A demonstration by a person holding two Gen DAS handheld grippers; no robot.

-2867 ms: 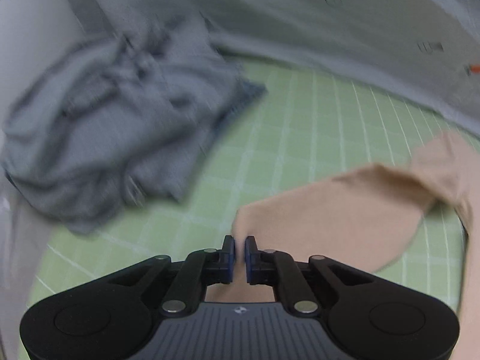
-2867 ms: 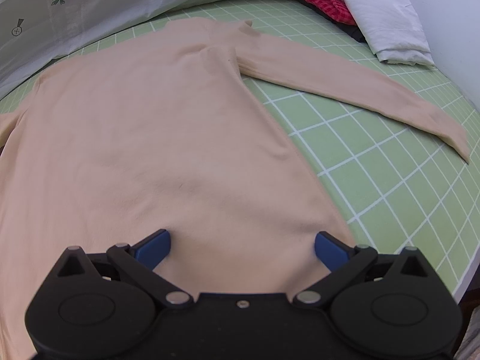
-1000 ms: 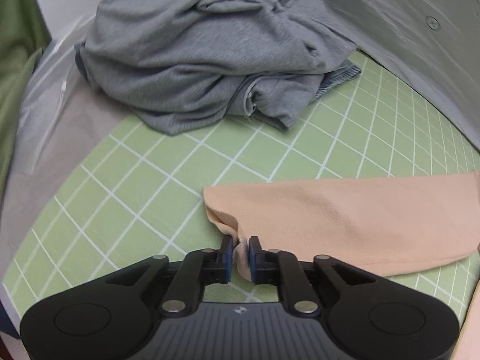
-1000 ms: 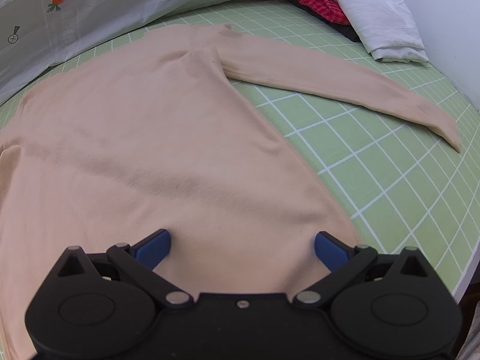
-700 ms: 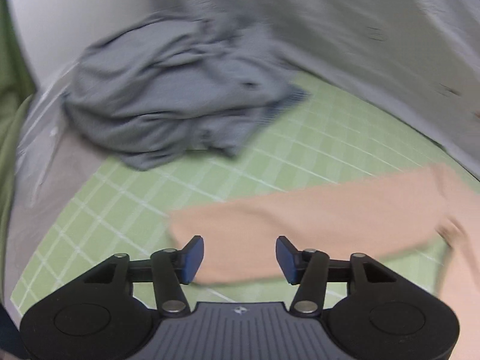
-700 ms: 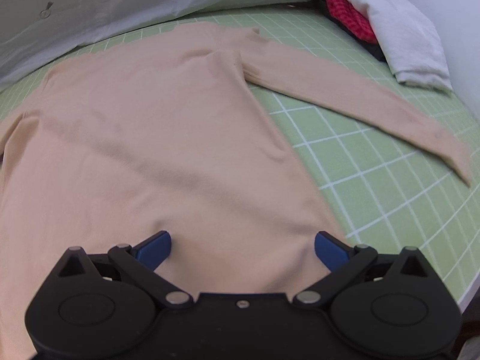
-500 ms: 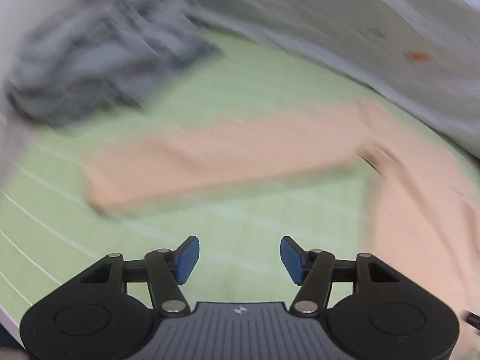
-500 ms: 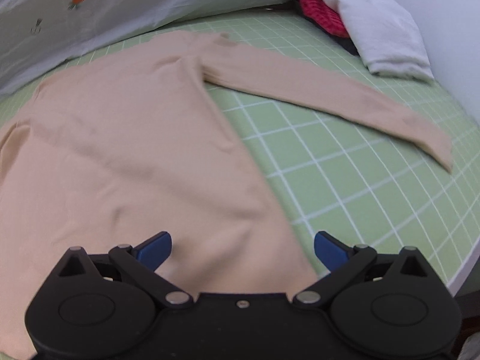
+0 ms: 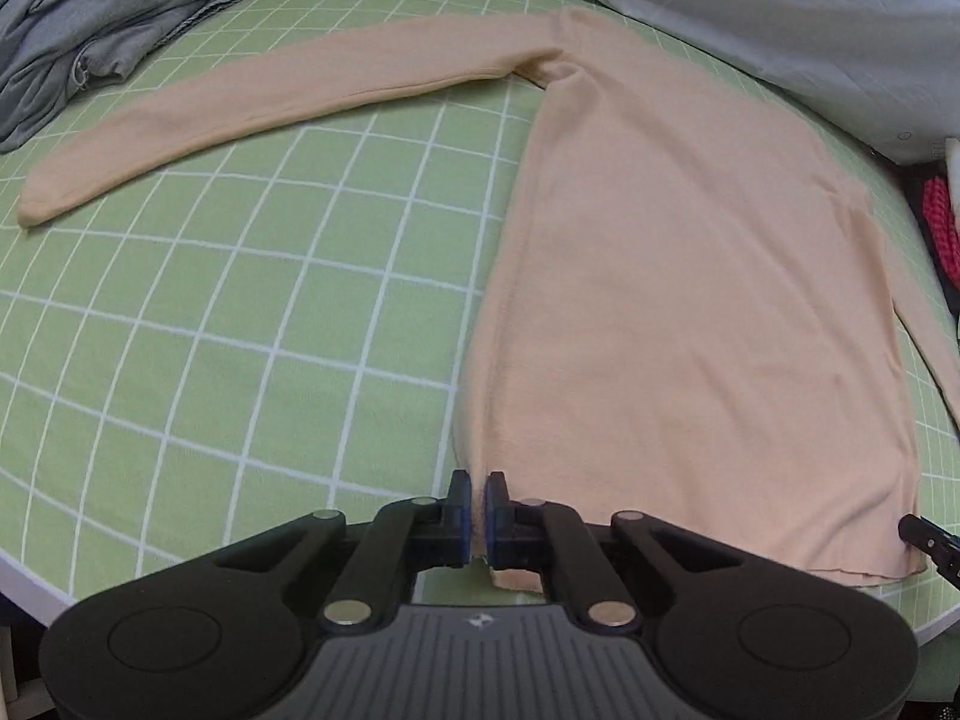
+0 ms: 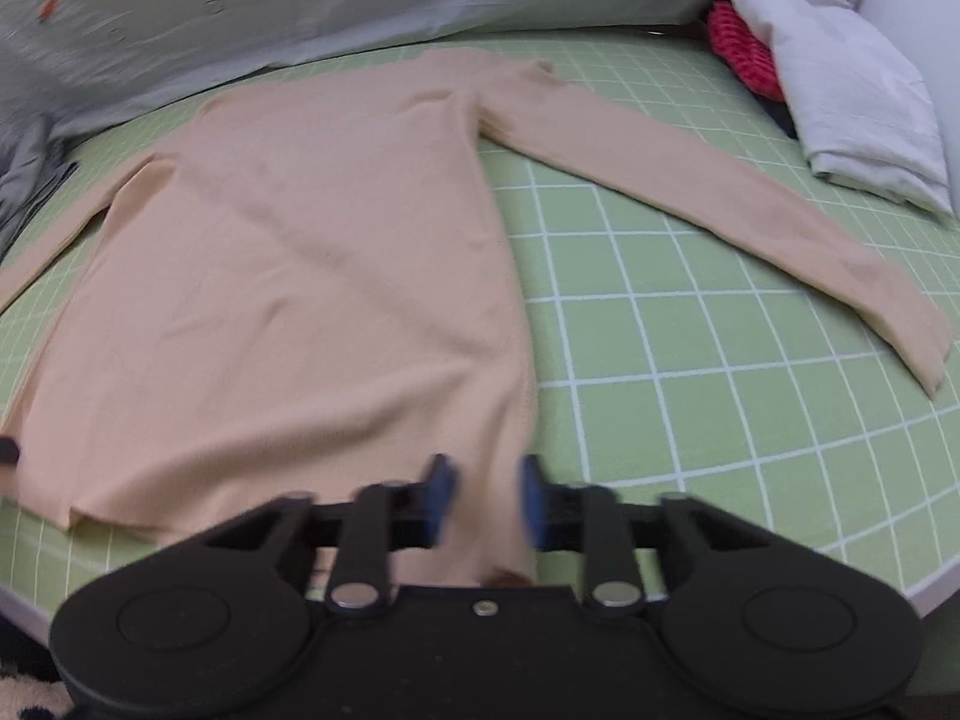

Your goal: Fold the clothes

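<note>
- Peach knit fills my left wrist view: the sweater [image 9: 690, 276] lies flat on the green grid mat [image 9: 240, 312], one sleeve stretched out toward the grey clothes pile [image 9: 90, 18] in the far left corner.
- My left gripper [image 9: 474, 507] has just been closing, and its jaws now pinch the hem corner nearest the camera, fabric between the pads.
- A red knit item [image 9: 939, 222] shows at the right edge.
- In my right wrist view the sweater [image 10: 300, 300] spreads away from the camera, its other sleeve reaching toward the white folded cloth [image 10: 852, 102] and the red knit item [image 10: 741, 54].
- My right gripper [image 10: 483, 501] has just been closing. The blurred jaws still show a gap, hem corner between them, pads not visibly pressing.
</note>
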